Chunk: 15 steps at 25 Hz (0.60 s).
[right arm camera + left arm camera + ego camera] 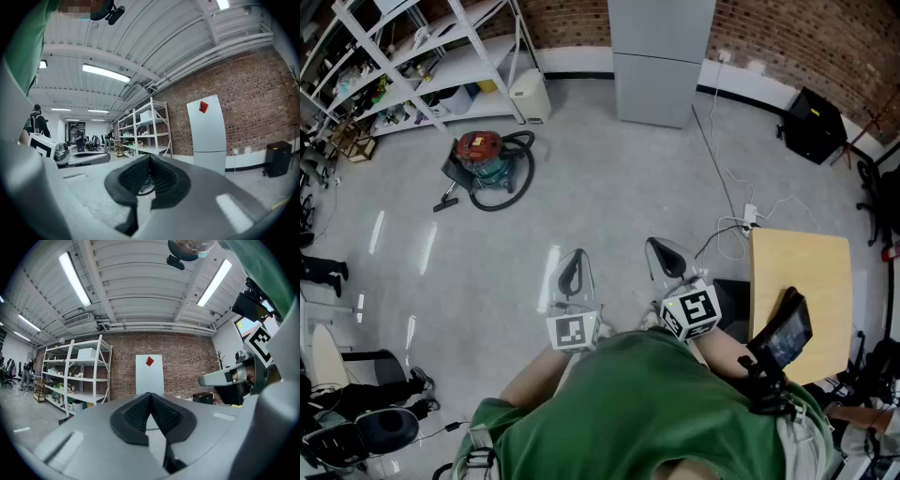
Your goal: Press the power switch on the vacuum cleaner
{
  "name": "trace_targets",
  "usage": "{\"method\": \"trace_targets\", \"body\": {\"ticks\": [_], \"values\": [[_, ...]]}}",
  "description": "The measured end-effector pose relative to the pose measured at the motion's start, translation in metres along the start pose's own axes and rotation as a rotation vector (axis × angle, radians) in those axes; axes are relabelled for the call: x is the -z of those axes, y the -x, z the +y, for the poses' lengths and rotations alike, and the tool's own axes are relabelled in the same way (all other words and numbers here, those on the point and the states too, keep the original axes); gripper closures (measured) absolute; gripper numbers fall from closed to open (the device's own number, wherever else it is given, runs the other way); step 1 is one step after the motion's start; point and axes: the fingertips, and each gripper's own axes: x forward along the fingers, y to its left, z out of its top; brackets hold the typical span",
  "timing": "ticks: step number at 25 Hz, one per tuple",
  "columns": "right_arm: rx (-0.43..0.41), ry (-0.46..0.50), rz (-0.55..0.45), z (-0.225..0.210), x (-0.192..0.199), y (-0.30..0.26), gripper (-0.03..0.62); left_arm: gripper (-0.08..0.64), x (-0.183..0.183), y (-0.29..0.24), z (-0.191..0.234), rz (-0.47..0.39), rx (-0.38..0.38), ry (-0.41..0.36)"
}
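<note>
The vacuum cleaner (pixel 483 159), with a red top, a teal body and a looped black hose, stands on the grey floor at the far left, well away from both grippers. My left gripper (pixel 576 258) and right gripper (pixel 659 248) hang side by side close to my body, both pointing out over the floor. Each is shut with nothing between its jaws. In the left gripper view the left gripper (pixel 150 395) faces the brick wall. Through the gap under the tips of the right gripper (pixel 150 158), a sliver of the teal vacuum cleaner (pixel 146 186) shows.
A white shelving rack (pixel 422 56) stands behind the vacuum, with a white canister (pixel 530 94) beside it. A tall grey cabinet (pixel 661 56) is against the brick wall. A power strip with cables (pixel 748 216) and a wooden table (pixel 800 291) lie to my right. Chairs stand at the lower left.
</note>
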Motion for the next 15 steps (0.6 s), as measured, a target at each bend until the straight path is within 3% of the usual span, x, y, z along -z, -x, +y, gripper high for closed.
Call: {"method": "trace_targets", "body": {"ticks": [15], "values": [[0.014,-0.008,-0.022,-0.0081,-0.0078,0.0042,0.589,0.554,-0.0046,-0.0097,-0.0096,0.006,0.025,-0.002]]}}
